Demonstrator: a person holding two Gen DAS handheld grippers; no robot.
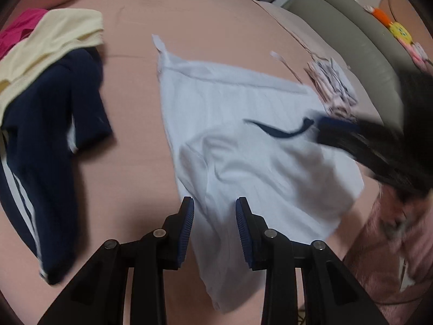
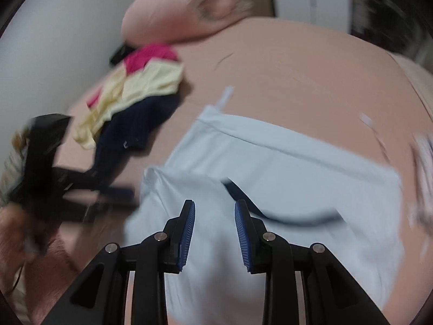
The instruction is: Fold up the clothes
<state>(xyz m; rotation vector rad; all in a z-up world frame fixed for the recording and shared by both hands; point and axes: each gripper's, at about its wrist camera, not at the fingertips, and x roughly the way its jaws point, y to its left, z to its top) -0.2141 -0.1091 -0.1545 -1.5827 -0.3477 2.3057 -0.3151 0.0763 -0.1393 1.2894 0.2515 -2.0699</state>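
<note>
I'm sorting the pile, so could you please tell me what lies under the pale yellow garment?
Under the pale yellow garment lie a navy garment, sticking out toward the camera, and a pink one behind. How far either extends underneath, or whether anything else is there, is hidden.

Pale blue cotton garment with a dark navy curved mark (image 1: 243, 146) lying on a plain salmon-pink bedsheet (image 1: 189, 13); white-striped navy trousers (image 1: 48, 140) showing beneath a pale yellow knit top (image 1: 54, 38)

Pink bedsheet (image 1: 205, 21), pink pillow (image 2: 173, 10), grey-green headboard (image 1: 351, 27), colourful toys (image 1: 397, 29)
</note>
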